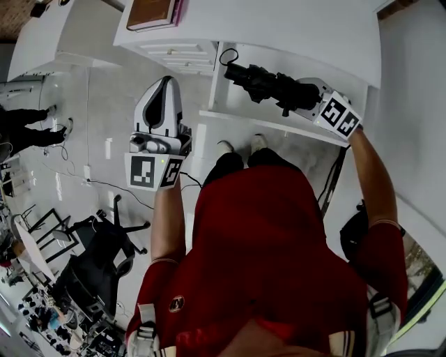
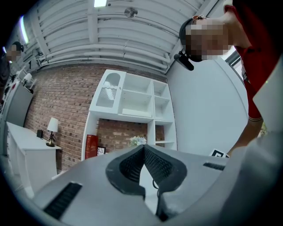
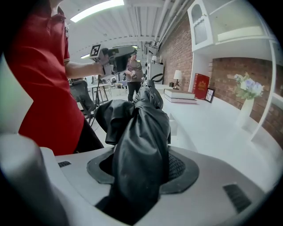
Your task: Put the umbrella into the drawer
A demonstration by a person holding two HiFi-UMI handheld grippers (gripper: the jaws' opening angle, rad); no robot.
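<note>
In the head view my right gripper (image 1: 298, 95) is shut on a folded black umbrella (image 1: 263, 82). It holds the umbrella lying across the inside of an open white drawer (image 1: 265, 123), its strap loop towards the drawer's left end. In the right gripper view the umbrella's black fabric (image 3: 141, 128) fills the space between the jaws of the right gripper (image 3: 142, 164) and stretches away over the white top. My left gripper (image 1: 166, 81) hangs over the floor left of the drawer. Its pads meet at the tips of the left gripper (image 2: 142, 149) with nothing between them.
A white desk (image 1: 293, 31) carries a brown book (image 1: 150, 12), with small drawers (image 1: 178, 52) below. A black office chair (image 1: 97, 258) and cables are on the floor at lower left, where a person (image 1: 21, 125) stands. A flower vase (image 3: 245, 90) and books (image 3: 179, 95) sit on the top.
</note>
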